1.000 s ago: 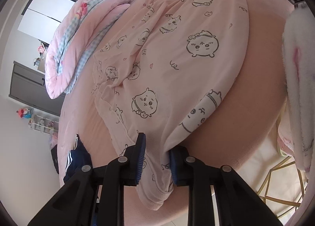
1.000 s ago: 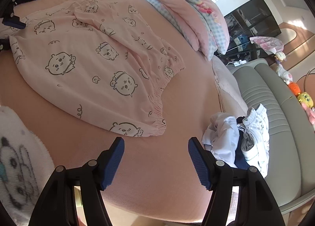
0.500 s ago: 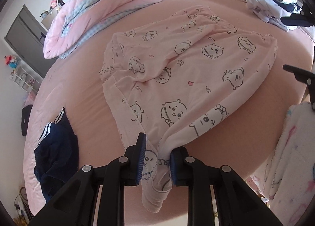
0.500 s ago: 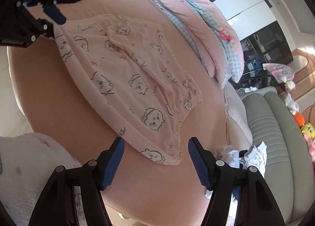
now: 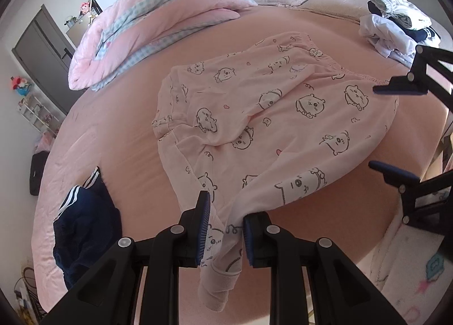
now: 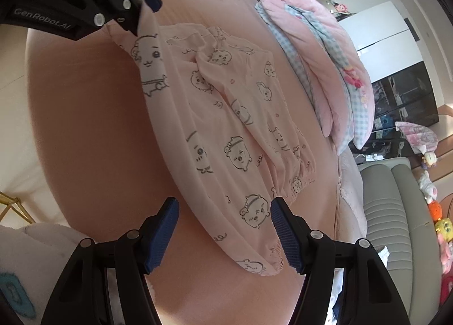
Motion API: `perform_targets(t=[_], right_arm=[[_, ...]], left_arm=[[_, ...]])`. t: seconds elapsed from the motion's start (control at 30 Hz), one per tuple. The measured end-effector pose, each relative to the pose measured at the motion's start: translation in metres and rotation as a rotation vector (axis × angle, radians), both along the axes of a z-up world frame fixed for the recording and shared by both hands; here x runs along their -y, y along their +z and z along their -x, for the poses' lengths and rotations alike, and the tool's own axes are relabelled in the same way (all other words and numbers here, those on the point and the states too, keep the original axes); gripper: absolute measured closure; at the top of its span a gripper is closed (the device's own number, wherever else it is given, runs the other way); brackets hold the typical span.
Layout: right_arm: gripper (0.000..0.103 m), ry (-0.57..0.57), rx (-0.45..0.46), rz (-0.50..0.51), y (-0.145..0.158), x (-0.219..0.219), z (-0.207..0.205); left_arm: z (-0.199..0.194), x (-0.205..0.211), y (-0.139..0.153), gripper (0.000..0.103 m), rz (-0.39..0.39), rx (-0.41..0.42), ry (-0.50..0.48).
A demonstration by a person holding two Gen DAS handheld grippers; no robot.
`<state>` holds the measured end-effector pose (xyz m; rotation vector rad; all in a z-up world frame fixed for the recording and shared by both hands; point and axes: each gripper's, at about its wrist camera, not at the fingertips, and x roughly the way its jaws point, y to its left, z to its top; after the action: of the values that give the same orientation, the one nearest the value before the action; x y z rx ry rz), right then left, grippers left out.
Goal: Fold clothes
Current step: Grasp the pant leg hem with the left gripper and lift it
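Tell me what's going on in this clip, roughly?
A person is folding clothes on a pink bed with a two-finger tool in each hand. The left tool is clamped on one leg cuff of the pale pink cartoon-print pyjama trousers, lifting that end while the rest lies spread on the bed. The right tool is open, poised over the elastic waistband end with nothing gripped yet. A navy striped garment and a folded pink checked quilt lie nearby.

A round pink bed (image 5: 119, 132) fills the room, with a folded pink quilt (image 5: 158, 19) lying on it. Behind stand a grey padded headboard (image 6: 396, 206), a white wardrobe (image 6: 376, 24) and a dark glass cabinet (image 6: 405, 98).
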<state>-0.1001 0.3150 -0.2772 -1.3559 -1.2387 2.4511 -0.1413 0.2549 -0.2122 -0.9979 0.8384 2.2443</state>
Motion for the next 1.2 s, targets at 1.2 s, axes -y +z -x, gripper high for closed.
perform_targets(t=[1.2], right_arm=[[0.045,-0.188,-0.074,-0.087,-0.036,-0.072,0.012]], left_arm=[[-0.027,0.017,-0.043,0.084,0.099,0.019,-0.037]])
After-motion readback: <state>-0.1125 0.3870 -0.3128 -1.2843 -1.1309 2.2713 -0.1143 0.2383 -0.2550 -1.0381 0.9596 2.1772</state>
